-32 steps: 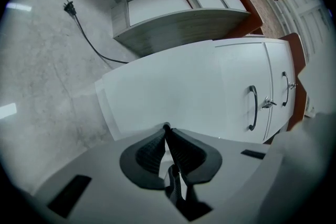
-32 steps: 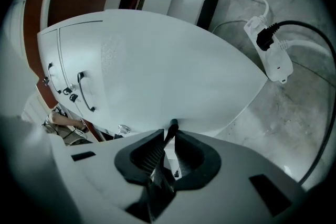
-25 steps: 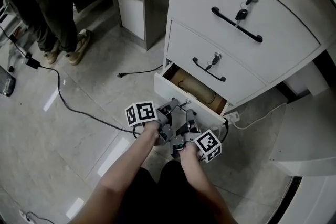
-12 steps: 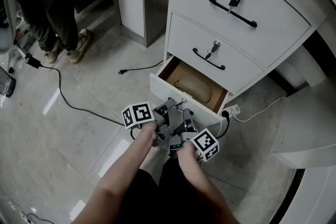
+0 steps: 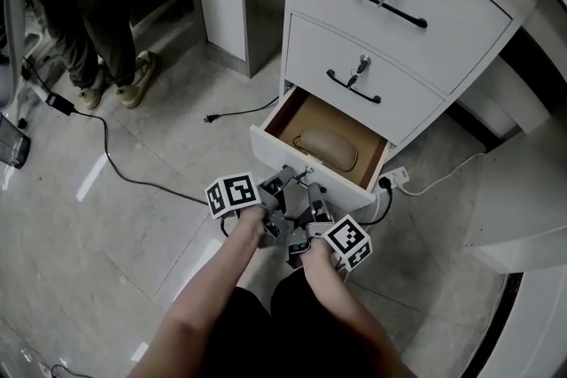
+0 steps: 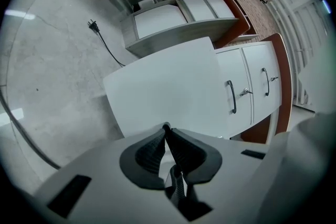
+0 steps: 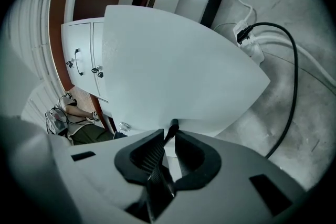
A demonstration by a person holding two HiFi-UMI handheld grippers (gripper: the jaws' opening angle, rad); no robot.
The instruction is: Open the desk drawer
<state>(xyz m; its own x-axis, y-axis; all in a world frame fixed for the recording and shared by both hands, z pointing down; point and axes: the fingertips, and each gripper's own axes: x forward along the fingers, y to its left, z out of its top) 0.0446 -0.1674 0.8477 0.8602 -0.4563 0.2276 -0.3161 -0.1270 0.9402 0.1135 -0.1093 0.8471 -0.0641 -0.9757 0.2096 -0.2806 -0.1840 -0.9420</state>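
Desk drawer [image 5: 275,148], lowest of three, stands partly out. Left hand-held gripper [image 5: 282,184] and right hand-held gripper [image 5: 311,195] both clamp its front handle [image 7: 173,124]: a stiff grip point; drawer probably slides lightly.

Drawer handle [image 7: 172,124]: showing only as a dark tip above the pinching jaws of the right gripper [image 7: 169,136] and left gripper [image 6: 166,132]; the rest is lying hidden.
Drawer contents [image 5: 326,150]: appearing as a pale oblong, too indistinct to identify.
Bystander [image 5: 97,31]: being cut off by the top edge, upper left; only the legs are showing.
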